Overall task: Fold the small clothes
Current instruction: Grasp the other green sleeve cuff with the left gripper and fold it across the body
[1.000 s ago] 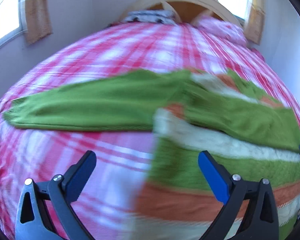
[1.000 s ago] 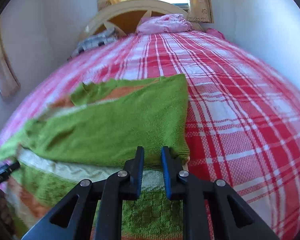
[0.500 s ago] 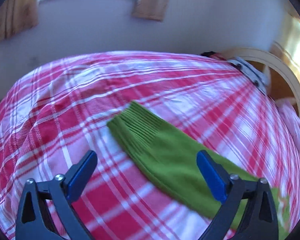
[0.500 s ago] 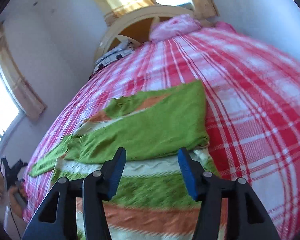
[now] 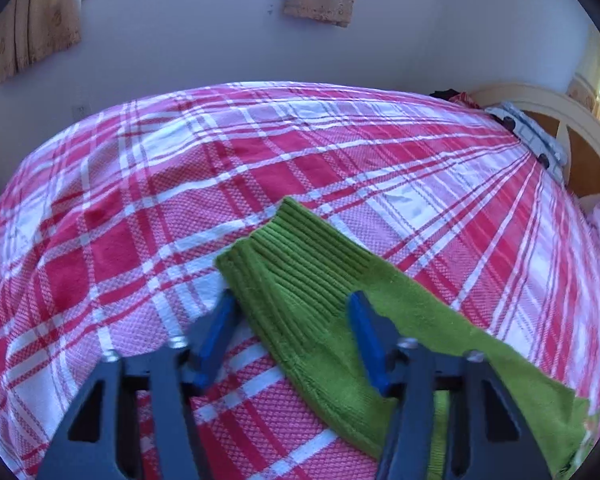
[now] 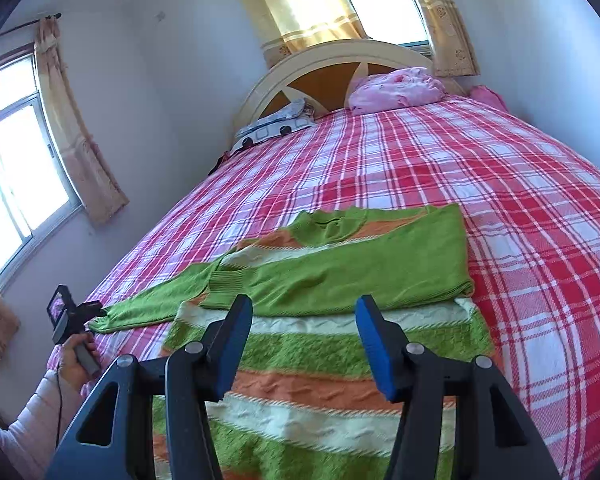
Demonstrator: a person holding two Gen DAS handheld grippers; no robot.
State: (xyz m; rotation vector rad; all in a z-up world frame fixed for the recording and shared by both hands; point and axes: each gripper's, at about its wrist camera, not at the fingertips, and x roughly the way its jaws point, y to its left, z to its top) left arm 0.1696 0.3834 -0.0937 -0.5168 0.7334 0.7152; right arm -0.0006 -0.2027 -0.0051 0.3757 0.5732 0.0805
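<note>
Green sleeve cuff (image 5: 288, 264) lies between the spread left gripper (image 5: 292, 316) fingers.

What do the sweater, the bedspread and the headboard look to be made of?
Sweater: knitted yarn, probably wool or acrylic, matte; ribbed cuff and cable-textured stripes show it.
Bedspread: woven cloth, likely cotton; a fine waffle-like weave shows up close.
Headboard: seemingly painted wood, with a cream frame and orange-brown panels.

I see the sweater (image 6: 340, 320) lying on the bedspread (image 6: 520, 184) right ahead of my right gripper (image 6: 304, 320), one sleeve folded across its body. The other sleeve's cuff (image 5: 288, 272) sits between my left gripper (image 5: 292, 312) fingers (spread apart). The pillow (image 6: 396, 88) lies far ahead, against the headboard (image 6: 324, 60).
</note>
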